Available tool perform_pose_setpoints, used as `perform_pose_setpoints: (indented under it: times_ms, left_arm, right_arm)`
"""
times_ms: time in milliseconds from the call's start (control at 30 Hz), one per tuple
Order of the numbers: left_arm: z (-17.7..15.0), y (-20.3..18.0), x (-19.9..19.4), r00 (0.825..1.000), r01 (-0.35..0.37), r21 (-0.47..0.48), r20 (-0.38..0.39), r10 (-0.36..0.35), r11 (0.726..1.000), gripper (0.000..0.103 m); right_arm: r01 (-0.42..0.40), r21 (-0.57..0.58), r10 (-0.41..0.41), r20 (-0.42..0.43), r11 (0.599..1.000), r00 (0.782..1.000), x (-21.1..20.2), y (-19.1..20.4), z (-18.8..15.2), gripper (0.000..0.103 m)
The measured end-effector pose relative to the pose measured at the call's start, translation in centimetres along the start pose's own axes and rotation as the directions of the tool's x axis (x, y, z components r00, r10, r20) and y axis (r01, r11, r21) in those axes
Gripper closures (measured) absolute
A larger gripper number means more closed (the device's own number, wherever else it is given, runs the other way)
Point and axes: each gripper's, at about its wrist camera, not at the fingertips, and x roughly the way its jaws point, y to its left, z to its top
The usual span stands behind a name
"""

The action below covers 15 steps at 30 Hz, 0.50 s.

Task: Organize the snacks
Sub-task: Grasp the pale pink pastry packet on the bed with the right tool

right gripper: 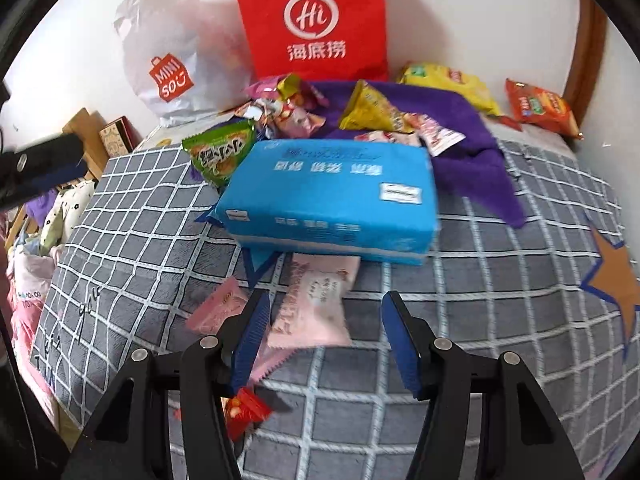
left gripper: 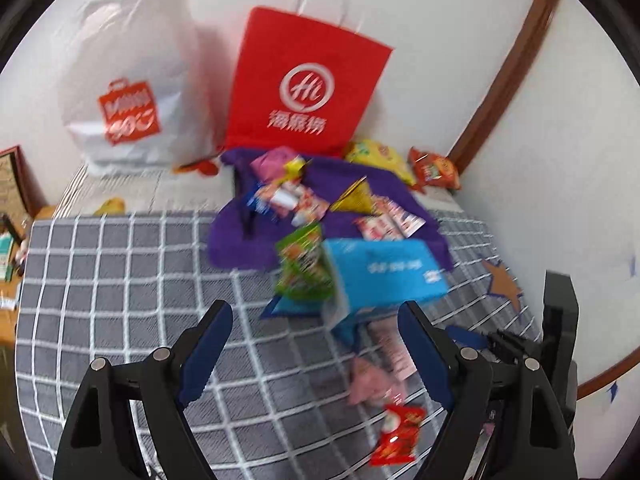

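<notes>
R gripper [right gripper: 326,330] open over pink packet [right gripper: 316,304], blue pack [right gripper: 332,196] beyond

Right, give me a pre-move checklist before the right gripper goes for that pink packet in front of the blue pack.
1. Right gripper empty: ok, nothing is pinched between its fingers.
2. Pink packet lined up: ok, it lies flat on the checked blanket, partly between the fingers.
3. Packet free of neighbours: not ok, its far edge meets the blue pack, and a second pink packet lies beside it.
4. Left gripper out of the way: ok, open, empty and off to the side.
5. Picture sharpness: not ok, the left wrist view is motion blurred.
6. Drop-off place: cannot tell; a red paper bag and white plastic bag stand at the wall.
</notes>
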Motion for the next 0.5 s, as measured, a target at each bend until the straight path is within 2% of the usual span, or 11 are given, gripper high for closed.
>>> perform_pose_setpoints:
  times_ms: [100,300,400,467,500]
  left_arm:
    - [-0.7,1.1,0.3,1.0,-0.008,-0.026,-0.025,0.007,1.0,0.02]
    - [-2.0,2.5,1.0,0.998,-0.012,-0.049,-0.057,0.01,0.999,0.02]
    - [-2.5,2.7,1.7,0.997,-0.02,-0.052,-0.08,0.016,0.998,0.02]
    - [-2.8,2.7,2.2,0.996,-0.017,-0.056,-0.093,0.012,0.998,0.02]
    - [-3.0,2.7,2.4,0.995,-0.016,-0.058,-0.098,0.01,0.998,0.02]
  right_arm:
    - [-0.014,-0.014,0.014,-0.034,1.0,0.999,1.9,0.7,0.3,0.044]
    - [0.053,-0.063,-0.057,-0.069,0.997,0.996,5.2,1.3,0.1,0.044]
    - [0.083,-0.095,-0.086,-0.032,0.992,0.996,5.3,1.5,-0.2,0.044]
    - [0.066,-0.101,-0.068,-0.022,0.993,0.997,5.1,1.4,-0.3,0.058]
    - [0.059,-0.095,-0.061,-0.021,0.994,0.998,5.0,1.1,-0.4,0.059]
